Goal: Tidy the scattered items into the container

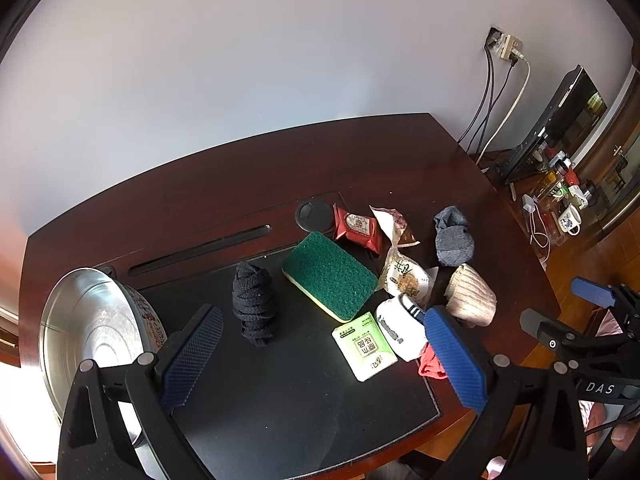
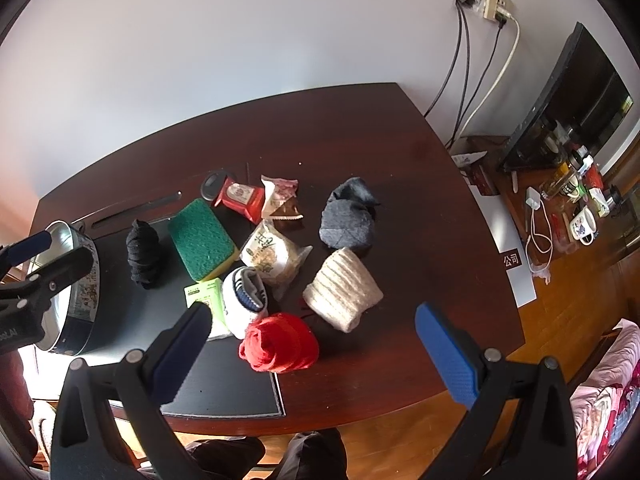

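A round metal tin [image 1: 92,320] [image 2: 76,280] stands at the table's left edge. Scattered on the table lie a black sock roll [image 1: 254,304] [image 2: 143,254], a green sponge [image 1: 330,274] [image 2: 200,238], a green sachet [image 1: 364,346] [image 2: 205,298], a white sock [image 1: 400,330] [image 2: 244,300], a red sock ball [image 2: 280,342] [image 1: 430,364], a beige sock [image 1: 472,294] [image 2: 344,288], a grey sock [image 1: 454,236] [image 2: 348,220] and several snack packets [image 1: 358,228] [image 2: 272,254]. My left gripper [image 1: 324,356] hangs open above the black mat. My right gripper [image 2: 316,354] is open over the red sock ball, holding nothing.
The dark wooden table [image 2: 400,140] carries a black mat [image 1: 300,400]. A round cable port [image 1: 314,214] sits behind the sponge. A side cabinet to the right holds a monitor [image 2: 576,104], mugs and bottles. Cables run down the wall [image 2: 468,80]. A person's legs show below the table edge.
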The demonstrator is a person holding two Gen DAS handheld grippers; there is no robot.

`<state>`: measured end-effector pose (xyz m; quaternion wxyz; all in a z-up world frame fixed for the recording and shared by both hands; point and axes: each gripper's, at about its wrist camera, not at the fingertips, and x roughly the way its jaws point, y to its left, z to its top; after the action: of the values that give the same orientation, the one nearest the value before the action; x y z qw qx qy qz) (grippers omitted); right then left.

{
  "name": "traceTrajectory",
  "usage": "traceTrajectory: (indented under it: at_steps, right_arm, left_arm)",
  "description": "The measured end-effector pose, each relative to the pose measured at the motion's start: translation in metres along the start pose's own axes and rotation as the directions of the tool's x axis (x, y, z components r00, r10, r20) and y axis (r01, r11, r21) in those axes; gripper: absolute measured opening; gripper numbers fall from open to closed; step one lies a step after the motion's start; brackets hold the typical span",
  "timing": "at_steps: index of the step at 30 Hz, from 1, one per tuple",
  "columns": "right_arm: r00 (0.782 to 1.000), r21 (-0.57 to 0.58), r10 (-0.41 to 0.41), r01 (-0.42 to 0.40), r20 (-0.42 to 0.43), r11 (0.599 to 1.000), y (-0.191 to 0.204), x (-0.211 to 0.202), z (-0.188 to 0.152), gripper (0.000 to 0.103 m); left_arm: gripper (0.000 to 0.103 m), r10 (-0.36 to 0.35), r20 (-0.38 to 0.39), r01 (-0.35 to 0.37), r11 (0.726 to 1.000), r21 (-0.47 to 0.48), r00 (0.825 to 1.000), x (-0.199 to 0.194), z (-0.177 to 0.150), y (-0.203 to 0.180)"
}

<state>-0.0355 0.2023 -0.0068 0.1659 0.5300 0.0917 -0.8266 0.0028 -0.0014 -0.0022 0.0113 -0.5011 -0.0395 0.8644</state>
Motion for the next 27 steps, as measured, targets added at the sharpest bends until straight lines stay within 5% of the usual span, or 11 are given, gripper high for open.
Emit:
traceTrajectory:
  at_steps: [17, 27]
  right_arm:
    - [1.0, -0.02, 0.009, -0.009, -0.016, 1.0, -0.002, 0.008, -0.007, 0.103]
    - [0.999, -0.027, 0.039, -0.04, -0.035, 0.999, -0.021, 0.015, -0.03, 0.103]
  left_arm:
    - [0.102, -0.007, -0.059, 0.006, 1.0, -0.013, 0.998, 0.019, -0.012, 0.003]
    - [0.102, -0.018, -0.131, 0.024, 0.999, 0.044, 0.991, 0.058, -0.049, -0.003]
